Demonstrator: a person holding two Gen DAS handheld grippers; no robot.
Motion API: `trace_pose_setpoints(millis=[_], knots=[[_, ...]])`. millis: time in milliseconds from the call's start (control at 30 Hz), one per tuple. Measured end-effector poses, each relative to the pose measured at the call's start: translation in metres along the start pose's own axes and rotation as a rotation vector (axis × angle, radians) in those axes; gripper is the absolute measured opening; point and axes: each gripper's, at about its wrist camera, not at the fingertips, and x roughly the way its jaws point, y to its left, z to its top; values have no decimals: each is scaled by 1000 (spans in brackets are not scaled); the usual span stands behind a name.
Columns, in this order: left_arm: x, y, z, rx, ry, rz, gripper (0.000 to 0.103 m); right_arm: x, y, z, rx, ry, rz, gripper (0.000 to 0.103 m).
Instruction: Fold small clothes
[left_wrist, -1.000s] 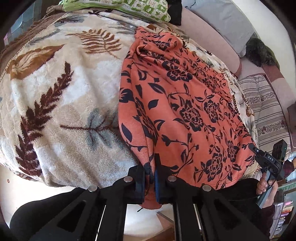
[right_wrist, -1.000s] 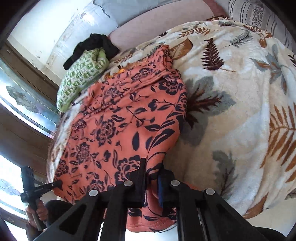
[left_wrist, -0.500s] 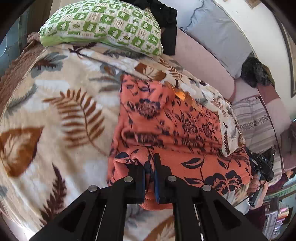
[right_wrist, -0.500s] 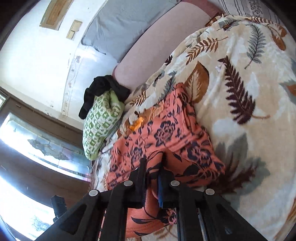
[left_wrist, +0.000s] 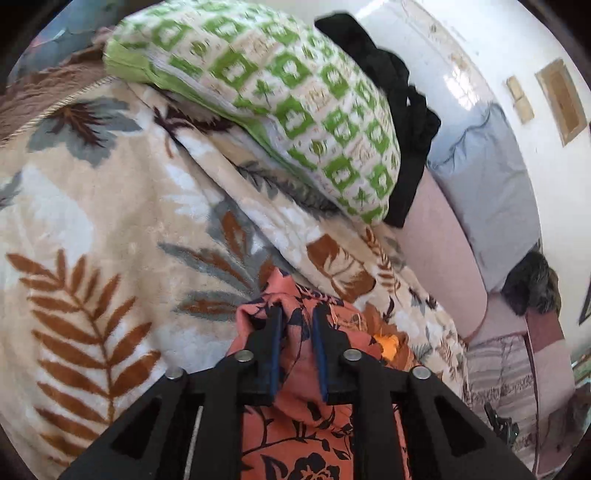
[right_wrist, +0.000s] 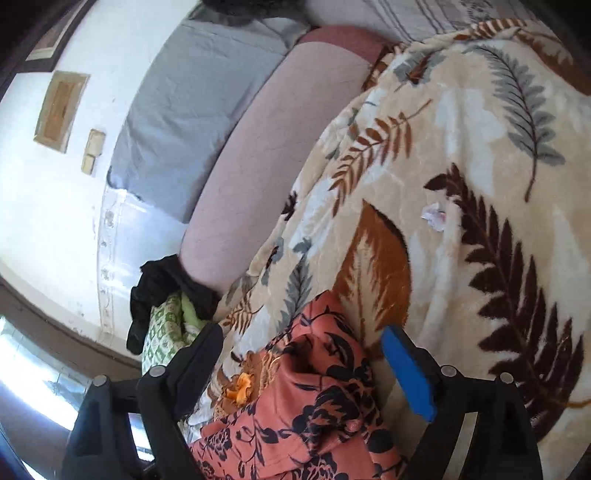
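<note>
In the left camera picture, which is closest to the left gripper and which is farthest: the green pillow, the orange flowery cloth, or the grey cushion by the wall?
From the left gripper:
1. Orange flowery cloth, between its opening jaws.
2. Green pillow, further up the bed, to the left.
3. Grey cushion, farthest, against the wall on the right.

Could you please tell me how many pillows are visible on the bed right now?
2: a green-patterned pillow on the leaf blanket's far edge, and a grey pillow against the white wall. Others may be hidden.

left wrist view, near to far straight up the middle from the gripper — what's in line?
Left gripper, jaws opening around orange floral garment → leaf-print blanket → green-and-white pillow → black cloth.
</note>
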Motion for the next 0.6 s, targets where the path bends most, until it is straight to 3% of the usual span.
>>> trace_pose_setpoints(millis=[33,100,167,267,400,500,600], knots=[[-14,1,-2,-13,-55,47,57,-1,13,-4,-62,18,-8,87],[-41,0,-3,-30,-114,103,67,2,42,-20,-190,69,-14,77],[-61,-1,-12,-21,-117,116,67,10,68,-43,-294,151,-16,64],[-57,-12,-43,91,-13,138,67,24,94,-85,-418,271,-59,50],[-16,-19,-79,172,172,157,67,47,93,-138,-501,393,-166,48],[5,-27,-87,285,209,280,67,66,85,-158,-551,423,-258,45],[11,-27,-82,280,219,291,67,93,92,-149,-612,431,-313,45]])
